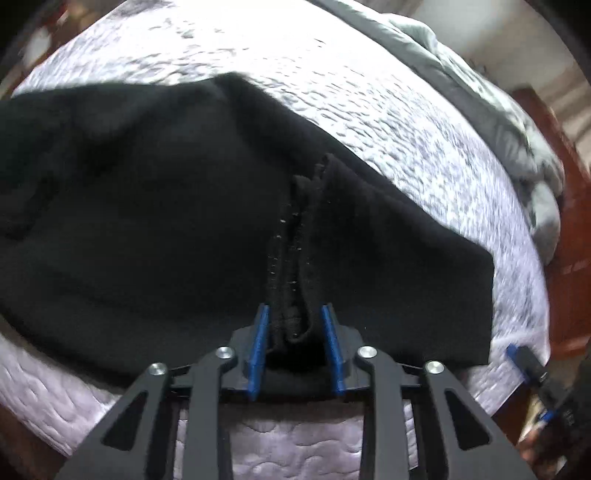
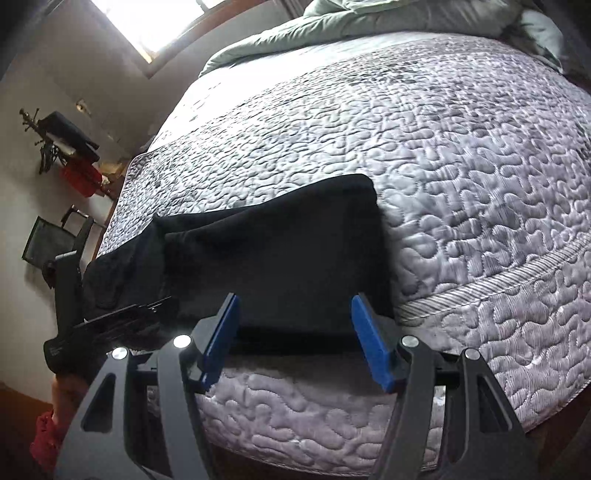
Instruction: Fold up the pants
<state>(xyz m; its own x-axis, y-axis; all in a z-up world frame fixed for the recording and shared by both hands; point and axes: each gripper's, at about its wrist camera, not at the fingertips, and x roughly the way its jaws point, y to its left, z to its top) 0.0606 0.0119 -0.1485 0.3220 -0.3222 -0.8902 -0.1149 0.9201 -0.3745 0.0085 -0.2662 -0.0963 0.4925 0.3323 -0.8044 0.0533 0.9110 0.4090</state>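
Pants [image 1: 166, 221]: one black pair, lying near the front edge of my quilted bed [image 2: 461, 166] | my left gripper [image 1: 295, 339]: pinching a bunched fold of the pants | my right gripper [image 2: 295, 332]: spread, nothing held, above the pants' corner | one grey duvet [image 2: 351, 22] at the bed's far end

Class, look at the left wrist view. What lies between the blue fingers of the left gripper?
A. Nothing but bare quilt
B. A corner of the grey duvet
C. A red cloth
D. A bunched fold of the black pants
D: in the left wrist view, a bunched ridge of the black pants runs down between the blue fingers of the left gripper, which stand narrowly on either side of it.
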